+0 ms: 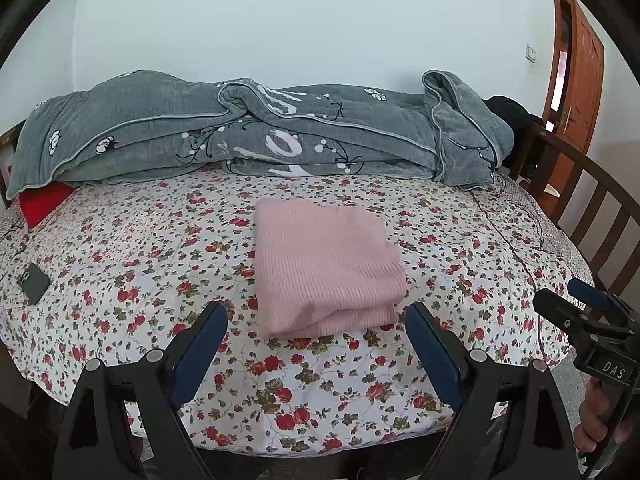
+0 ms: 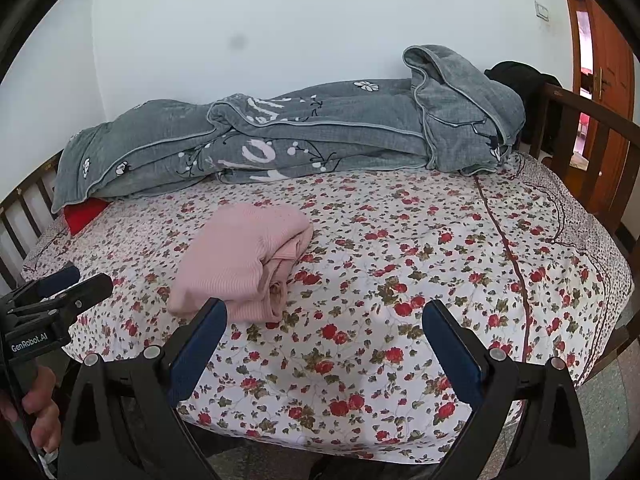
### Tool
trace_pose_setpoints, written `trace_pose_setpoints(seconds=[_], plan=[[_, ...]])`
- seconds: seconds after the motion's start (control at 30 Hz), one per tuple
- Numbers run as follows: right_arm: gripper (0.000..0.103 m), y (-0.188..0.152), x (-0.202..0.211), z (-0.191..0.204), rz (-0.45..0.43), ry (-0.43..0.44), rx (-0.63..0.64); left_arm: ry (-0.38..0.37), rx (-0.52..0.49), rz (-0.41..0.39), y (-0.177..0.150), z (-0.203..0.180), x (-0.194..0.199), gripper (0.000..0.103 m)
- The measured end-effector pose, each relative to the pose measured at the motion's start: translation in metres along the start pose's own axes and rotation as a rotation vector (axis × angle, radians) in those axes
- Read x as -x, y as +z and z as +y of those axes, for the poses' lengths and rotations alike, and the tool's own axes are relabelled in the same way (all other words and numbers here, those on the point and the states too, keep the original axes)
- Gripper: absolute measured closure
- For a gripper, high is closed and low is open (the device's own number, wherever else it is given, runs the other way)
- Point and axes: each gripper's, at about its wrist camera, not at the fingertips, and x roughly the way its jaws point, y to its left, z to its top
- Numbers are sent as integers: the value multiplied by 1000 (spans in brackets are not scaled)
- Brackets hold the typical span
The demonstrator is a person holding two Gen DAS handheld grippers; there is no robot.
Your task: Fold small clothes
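We see the pink garment lying folded on the floral bedspread, ahead of the left gripper, whose fingers stand wide apart and empty, the near fold lined up between them but not touching. From the right wrist, our right gripper is also spread wide and empty, the garment ahead beyond its left finger.

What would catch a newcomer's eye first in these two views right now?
The folded pink garment stands out, lying mid-bed on the red-flowered bedspread just ahead of both open grippers, untouched. Behind it a rumpled grey quilt stretches along the wall side. A dark phone lies near the bed's left edge, and a wooden door stands far right.
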Motion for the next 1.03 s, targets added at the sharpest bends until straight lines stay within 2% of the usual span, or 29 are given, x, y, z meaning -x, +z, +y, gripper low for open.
trace_pose_setpoints(seconds=[1.03], plan=[[6, 0, 5, 6, -13, 2, -8, -5, -2, -4, -1, 1, 1, 13]])
